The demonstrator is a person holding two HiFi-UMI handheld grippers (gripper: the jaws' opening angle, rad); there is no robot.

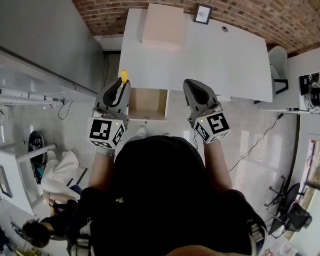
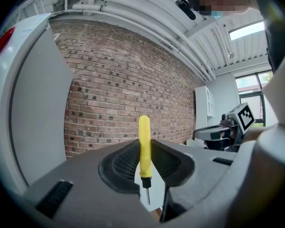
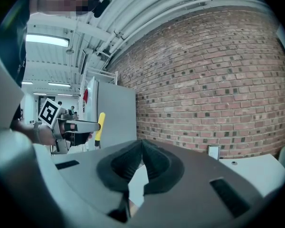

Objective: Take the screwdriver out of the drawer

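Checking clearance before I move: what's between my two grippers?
In the head view, the open drawer shows between the left gripper and right gripper.

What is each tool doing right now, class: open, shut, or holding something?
Left tool: closed on the yellow screwdriver, held upright.
Right tool: closed, nothing between its jaws.

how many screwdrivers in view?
1. The screwdriver stands upright, clamped in the jaws of the left gripper. The open drawer looks bare, but not all of it shows.
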